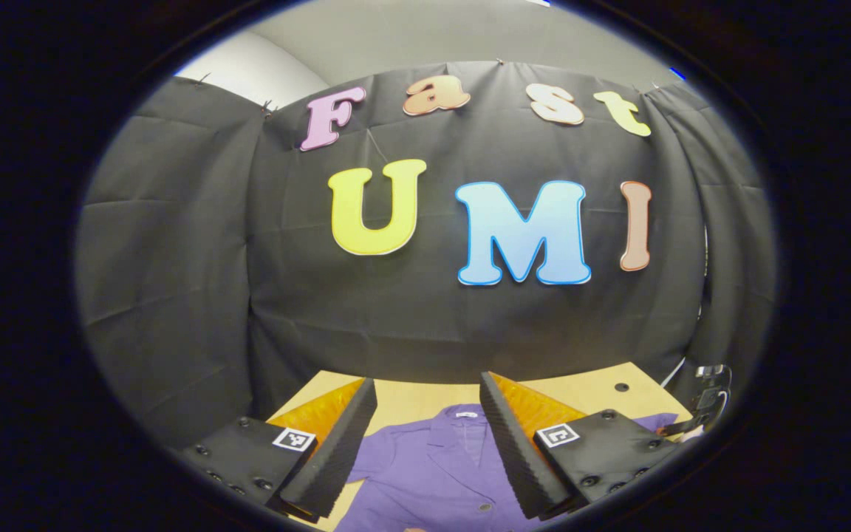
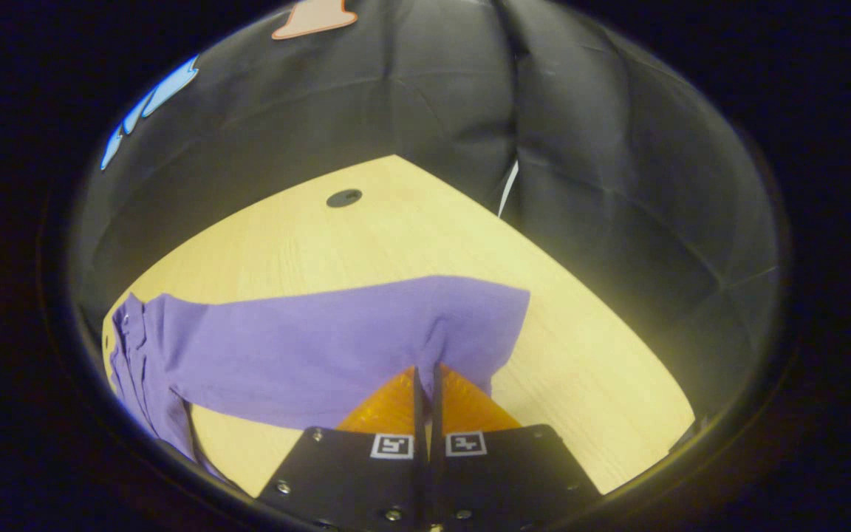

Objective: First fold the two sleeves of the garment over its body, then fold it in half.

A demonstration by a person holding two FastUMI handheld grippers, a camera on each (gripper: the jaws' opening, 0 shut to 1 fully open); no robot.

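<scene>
your right gripper [image 2: 426,367] sits bottom centre of the right gripper view, jaws drawn together with a pinch of the purple sleeve [image 2: 322,347] between them near its cuff end. the sleeve runs as a broad band from the lower left of that frame to just right of centre, cloth puckered where the fingers bite, lying on or just over the wooden table [image 2: 396,229]; i cannot tell if it is lifted clear. your left gripper [image 1: 425,421] is at the bottom of the left gripper view, jaws wide, gripping nothing. between its fingers, lower centre of frame, you see the garment [image 1: 440,473]: purple body, collar toward the booth wall, button placket facing up, flat on the table. at lower right of that frame a dark device reads as the other gripper, too small to be sure. judgement: first step in hand, one sleeve gripped, not yet laid over the body. next move calls for carrying the cuff up and across toward the placket, keeping the cloth from dragging the body askew, then letting go flat. left side is free to take the other sleeve.
</scene>
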